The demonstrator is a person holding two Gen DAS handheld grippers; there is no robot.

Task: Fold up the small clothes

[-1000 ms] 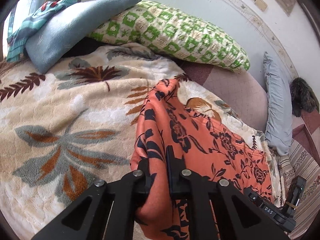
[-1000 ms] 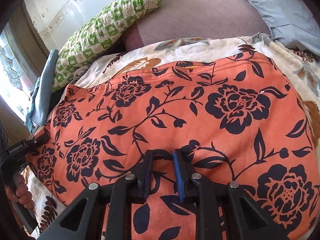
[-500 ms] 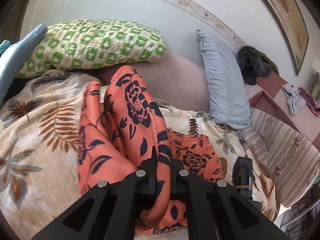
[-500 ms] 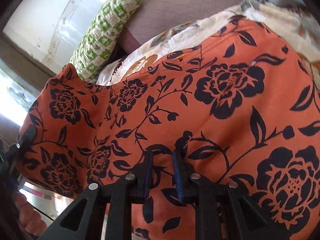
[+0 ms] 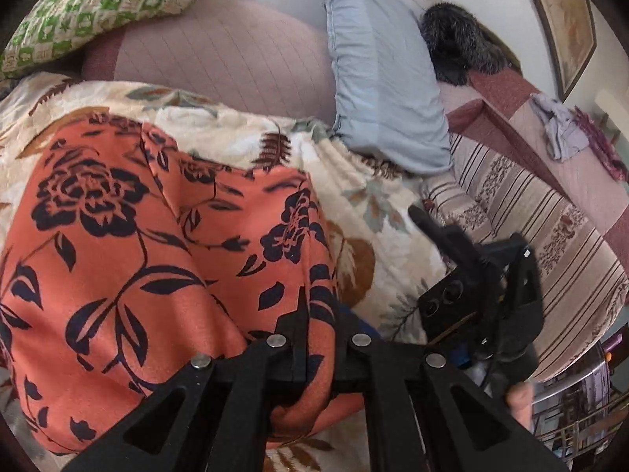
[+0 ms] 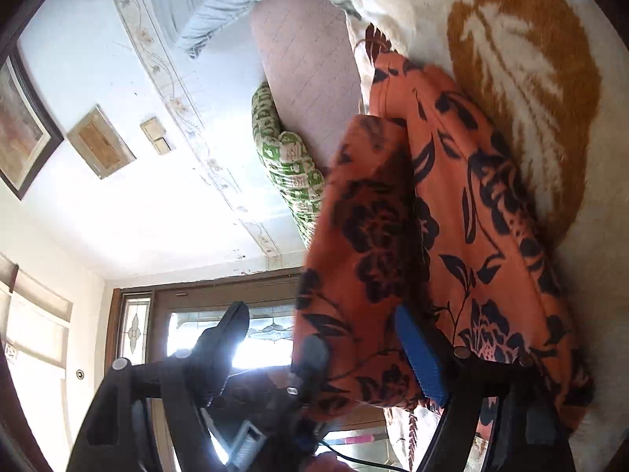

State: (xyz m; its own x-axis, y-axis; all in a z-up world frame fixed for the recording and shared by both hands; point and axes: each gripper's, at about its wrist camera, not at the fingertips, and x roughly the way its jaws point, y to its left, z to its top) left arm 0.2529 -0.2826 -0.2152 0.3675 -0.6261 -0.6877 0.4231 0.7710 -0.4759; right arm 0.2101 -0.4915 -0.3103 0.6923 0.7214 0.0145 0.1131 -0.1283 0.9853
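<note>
The orange floral garment (image 5: 165, 259) lay doubled over on the leaf-patterned blanket (image 5: 365, 181) covering the bed, its folded bulk nearer the bed's front edge than the pillows at the head. The left gripper (image 5: 320, 314) had its fingers pinching a bunched fold at the garment's near right corner, the cloth running up between them and spilling out to both sides. In the left wrist view the right gripper (image 5: 477, 275) sat just beside that corner, over bare blanket, blurred.

In the right wrist view, which was rolled sideways, the right gripper (image 6: 326, 338) had its fingers spread wide; they had just been opening. The blue-padded finger (image 6: 418, 354) lay against the garment's (image 6: 452, 236) folded edge, while the other finger (image 6: 228, 334) stood clear of the cloth against the window. A flap of the garment hung between the two, pressed by neither. The left gripper's tip (image 6: 312, 354) was pinching that same flap.

A green checked pillow (image 5: 102, 8) and a pale blue pillow (image 5: 385, 90) rested at the head of the bed.
</note>
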